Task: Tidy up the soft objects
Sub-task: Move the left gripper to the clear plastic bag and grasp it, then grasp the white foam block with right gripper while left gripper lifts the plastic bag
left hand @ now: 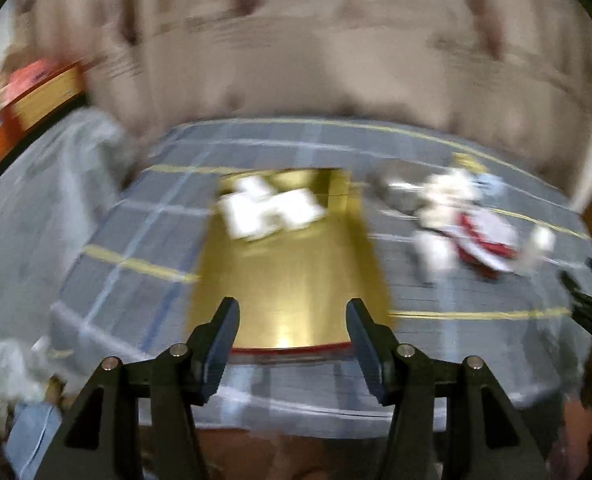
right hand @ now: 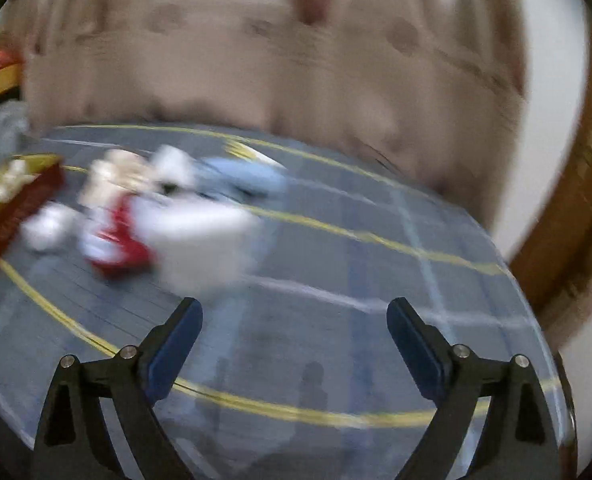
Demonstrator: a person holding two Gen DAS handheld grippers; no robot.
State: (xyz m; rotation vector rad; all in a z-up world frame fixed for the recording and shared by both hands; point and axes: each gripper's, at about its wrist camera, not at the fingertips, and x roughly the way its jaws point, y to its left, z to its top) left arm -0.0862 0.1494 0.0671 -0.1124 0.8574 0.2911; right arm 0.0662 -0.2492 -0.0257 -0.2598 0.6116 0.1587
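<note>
Both views are motion-blurred. A gold-lined box with a red rim point(left hand: 296, 280) lies on the table straight ahead of my open, empty left gripper point(left hand: 292, 312). A white soft toy point(left hand: 268, 208) lies in the box's far end. A heap of soft toys, white, red and pale blue point(left hand: 468, 220), lies on the table right of the box. In the right wrist view the heap point(right hand: 164, 216) sits ahead and left of my open, empty right gripper point(right hand: 294, 312), with the box point(right hand: 12, 200) at far left.
The round table has a grey checked cloth with yellow lines point(right hand: 376, 280) under a clear cover. A beige curtain point(left hand: 316, 40) hangs behind. An orange and yellow box point(left hand: 28, 96) stands at far left. A wooden frame point(right hand: 576, 200) is at right.
</note>
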